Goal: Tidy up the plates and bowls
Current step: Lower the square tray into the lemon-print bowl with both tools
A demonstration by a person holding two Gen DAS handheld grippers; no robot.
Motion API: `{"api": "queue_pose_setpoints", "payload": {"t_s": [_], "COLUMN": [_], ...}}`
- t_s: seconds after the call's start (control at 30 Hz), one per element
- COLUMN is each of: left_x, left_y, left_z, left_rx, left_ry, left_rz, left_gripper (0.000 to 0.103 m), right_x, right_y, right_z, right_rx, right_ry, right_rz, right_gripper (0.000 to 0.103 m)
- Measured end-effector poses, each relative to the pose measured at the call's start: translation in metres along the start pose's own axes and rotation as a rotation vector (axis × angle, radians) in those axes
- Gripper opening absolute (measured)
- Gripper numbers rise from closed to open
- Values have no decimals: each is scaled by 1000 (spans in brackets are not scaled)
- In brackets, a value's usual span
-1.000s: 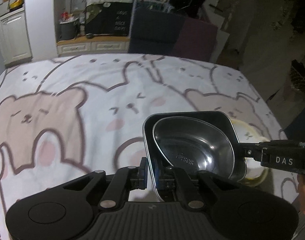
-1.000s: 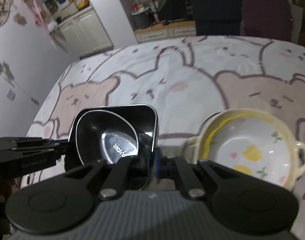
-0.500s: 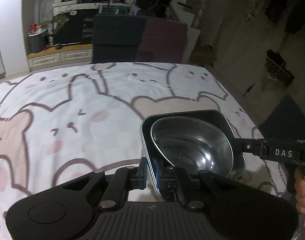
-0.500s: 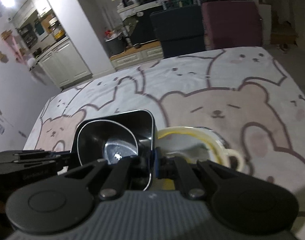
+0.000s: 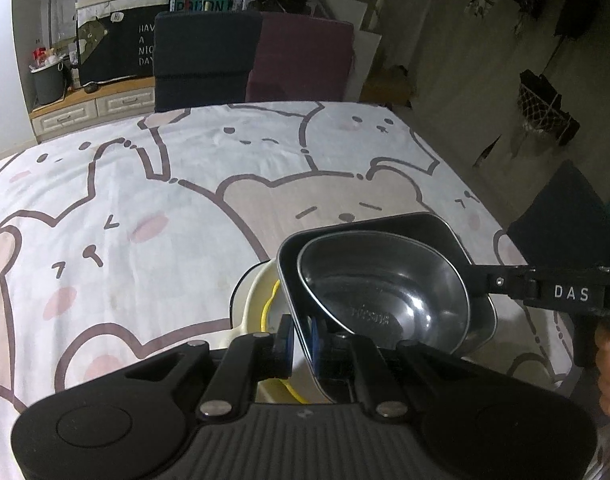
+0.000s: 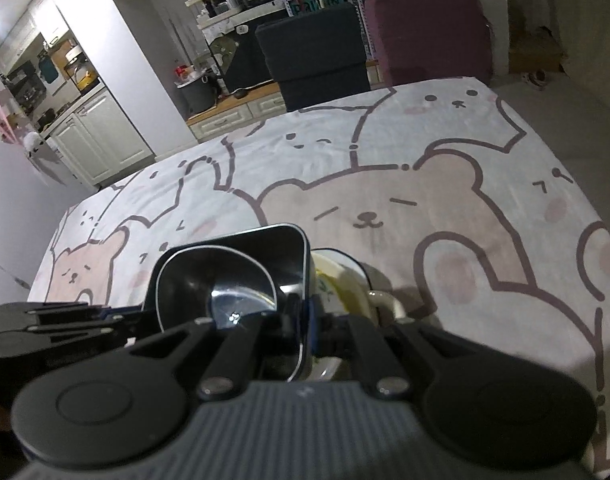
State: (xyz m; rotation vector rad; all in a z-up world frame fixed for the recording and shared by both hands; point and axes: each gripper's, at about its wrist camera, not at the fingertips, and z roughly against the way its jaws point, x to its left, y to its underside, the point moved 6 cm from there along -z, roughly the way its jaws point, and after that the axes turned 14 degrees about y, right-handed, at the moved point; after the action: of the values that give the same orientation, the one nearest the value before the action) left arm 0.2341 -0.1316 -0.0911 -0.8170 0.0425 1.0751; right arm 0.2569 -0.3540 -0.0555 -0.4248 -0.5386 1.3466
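Steel tray holding a metal bowl hangs between 2 downward-tilted grippers: left gripper and right gripper each clamp opposite rims, over a cream bowl on the bear-print cloth.

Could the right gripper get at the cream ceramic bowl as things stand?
Probably not: the right gripper is shut on the square black tray's rim, and the tray, carrying a steel bowl, hangs over the cream ceramic bowl.
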Motion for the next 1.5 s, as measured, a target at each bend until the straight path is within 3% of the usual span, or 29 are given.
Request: {"api": "queue_pose_setpoints", "payload": {"t_s": [0.47, 1.5], "left_x": [13, 13], "left_y": [4, 8], "left_z": [-18, -32], "left_rx": [67, 114], "left_ry": [-16, -17], "left_rz": [22, 19], "left_gripper": [9, 11], "right_x": [7, 9], "right_y": [-1, 2], "right_z": [-24, -38], "right_rx": [70, 128], "right_ry": [8, 40], "right_rz": [38, 59], "right_gripper": [5, 5]}}
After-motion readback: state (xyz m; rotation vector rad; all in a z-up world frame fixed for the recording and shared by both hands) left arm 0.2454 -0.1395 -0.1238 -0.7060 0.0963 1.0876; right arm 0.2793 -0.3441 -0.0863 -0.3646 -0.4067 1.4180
